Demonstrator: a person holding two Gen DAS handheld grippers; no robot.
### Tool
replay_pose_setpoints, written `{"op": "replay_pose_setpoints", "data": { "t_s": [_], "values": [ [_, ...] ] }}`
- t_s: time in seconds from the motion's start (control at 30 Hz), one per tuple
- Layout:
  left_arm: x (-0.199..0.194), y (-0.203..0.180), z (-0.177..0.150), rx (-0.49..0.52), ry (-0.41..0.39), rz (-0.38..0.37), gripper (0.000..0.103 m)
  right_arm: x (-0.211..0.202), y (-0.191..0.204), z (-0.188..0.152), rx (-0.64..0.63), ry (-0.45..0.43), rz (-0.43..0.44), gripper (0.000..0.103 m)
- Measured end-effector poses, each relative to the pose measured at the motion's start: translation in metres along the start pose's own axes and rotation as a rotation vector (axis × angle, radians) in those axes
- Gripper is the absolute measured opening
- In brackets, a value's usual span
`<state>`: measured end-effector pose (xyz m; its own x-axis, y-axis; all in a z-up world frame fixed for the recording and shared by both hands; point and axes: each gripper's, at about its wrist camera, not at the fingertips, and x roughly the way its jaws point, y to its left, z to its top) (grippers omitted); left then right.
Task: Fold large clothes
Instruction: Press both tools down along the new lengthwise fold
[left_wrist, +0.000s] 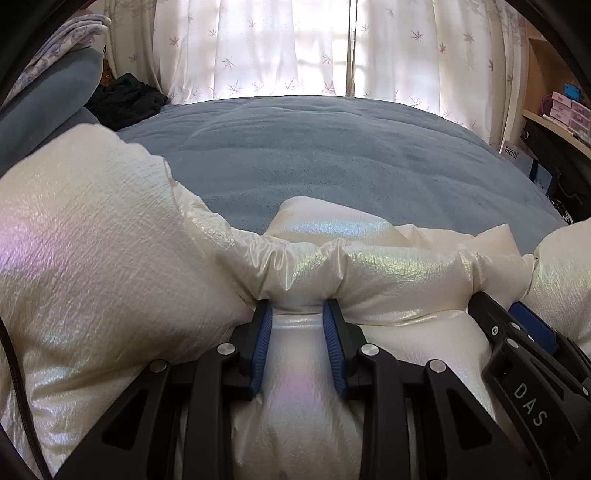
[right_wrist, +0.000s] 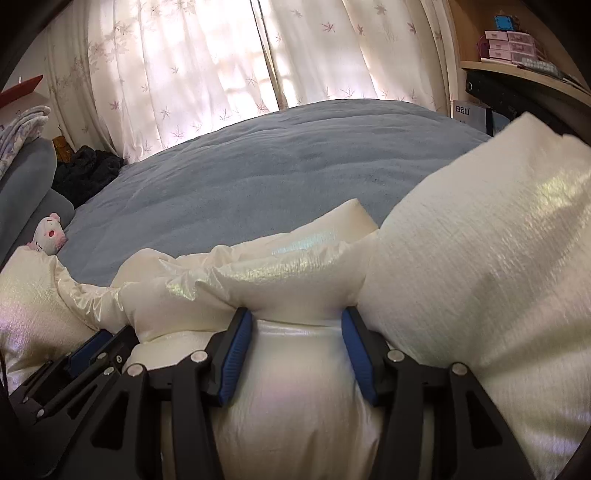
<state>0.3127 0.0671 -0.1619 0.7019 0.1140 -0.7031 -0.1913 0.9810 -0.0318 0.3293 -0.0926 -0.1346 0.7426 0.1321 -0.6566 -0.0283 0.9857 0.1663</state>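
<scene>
Two grippers sat side by side on one padded hem of the jacket, which lay bunched on the bed. Left gripper was clamped on a puffy fold; right gripper had its pads against a wider bulge. Hem ran crosswise to both sets of fingers; bare bed lay ahead, so neither hand was nearer. Fabric was cream, quilted, crinkled, iridescent.
</scene>
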Motion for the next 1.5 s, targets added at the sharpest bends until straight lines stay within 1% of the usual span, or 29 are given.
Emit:
{"op": "replay_pose_setpoints", "data": {
  "t_s": [0.13, 0.43, 0.87, 1.13, 1.23, 1.3, 1.4, 1.5],
  "values": [
    [0.004, -0.001, -0.001, 0.003, -0.001, 0.008, 0.027, 0.004, 0.001, -0.003, -0.014, 0.005, -0.014, 0.053],
    [0.008, 0.003, -0.002, -0.017, 0.002, -0.009, 0.027, 0.006, 0.002, -0.003, -0.015, 0.010, -0.017, 0.053],
    [0.010, 0.014, -0.002, -0.046, 0.018, -0.043, 0.027, 0.011, 0.007, -0.006, -0.016, 0.018, -0.017, 0.054],
    [0.006, 0.027, -0.001, -0.075, 0.019, -0.086, 0.027, 0.011, 0.007, -0.006, -0.010, 0.013, 0.000, 0.056],
    [0.003, 0.032, 0.002, -0.084, 0.029, -0.108, 0.028, 0.010, 0.005, -0.006, -0.007, 0.013, 0.005, 0.056],
    [-0.002, 0.037, 0.006, -0.090, 0.053, -0.134, 0.029, 0.010, 0.004, -0.006, -0.005, 0.013, 0.009, 0.056],
    [-0.014, 0.035, 0.014, -0.047, 0.092, -0.142, 0.030, 0.009, 0.003, -0.007, -0.002, 0.012, 0.017, 0.057],
    [-0.042, 0.039, 0.022, -0.003, 0.108, -0.152, 0.033, 0.009, 0.003, -0.007, 0.003, 0.012, 0.023, 0.057]
  ]
}}
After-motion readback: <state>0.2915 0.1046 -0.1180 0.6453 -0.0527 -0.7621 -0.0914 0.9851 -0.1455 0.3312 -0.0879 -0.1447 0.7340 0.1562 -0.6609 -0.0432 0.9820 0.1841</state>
